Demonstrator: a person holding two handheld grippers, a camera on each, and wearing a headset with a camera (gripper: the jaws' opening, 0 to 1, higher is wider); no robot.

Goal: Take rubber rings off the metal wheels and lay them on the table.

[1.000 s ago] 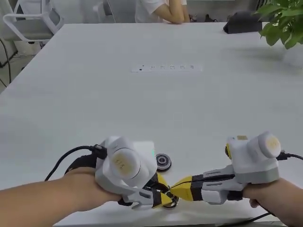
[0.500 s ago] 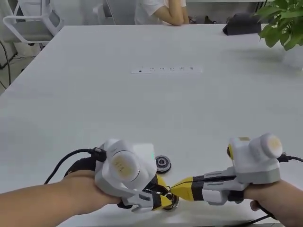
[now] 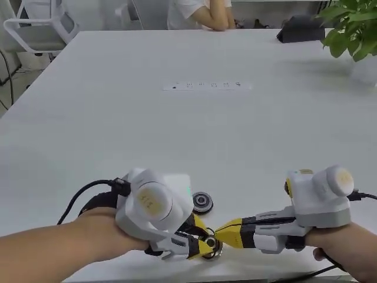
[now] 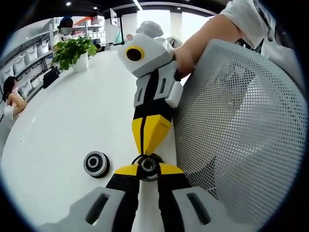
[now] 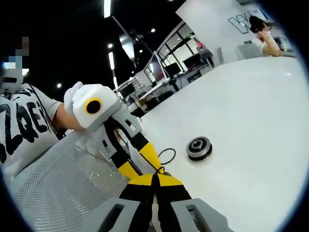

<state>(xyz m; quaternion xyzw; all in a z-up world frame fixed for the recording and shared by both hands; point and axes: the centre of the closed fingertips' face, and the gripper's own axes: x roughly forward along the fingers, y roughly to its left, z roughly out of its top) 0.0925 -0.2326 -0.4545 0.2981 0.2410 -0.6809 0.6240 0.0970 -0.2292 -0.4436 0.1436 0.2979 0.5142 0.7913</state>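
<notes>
My left gripper (image 3: 203,247) (image 4: 147,171) is shut on a small metal wheel (image 4: 148,163) (image 3: 211,249), held just above the table's near edge. My right gripper (image 3: 217,237) (image 5: 155,180) comes in from the right, its yellow tips meeting that wheel's rim. It is shut on a thin black rubber ring (image 5: 167,155), which loops out beyond its tips. A second metal wheel (image 3: 202,201) (image 4: 96,164) (image 5: 199,147) with a dark band lies flat on the white table (image 3: 188,135), just beyond the grippers.
A white card (image 3: 177,180) lies by the left gripper. A socket strip (image 3: 207,85) is set mid-table. At the far side are a seated person (image 3: 203,13), a black bag (image 3: 300,28), a plant (image 3: 350,26) and a chair (image 3: 41,23). A mesh chair back (image 4: 241,135) stands behind.
The two grippers stay tip to tip at the held wheel, with only a slight shift. The wheel on the table has not moved.
</notes>
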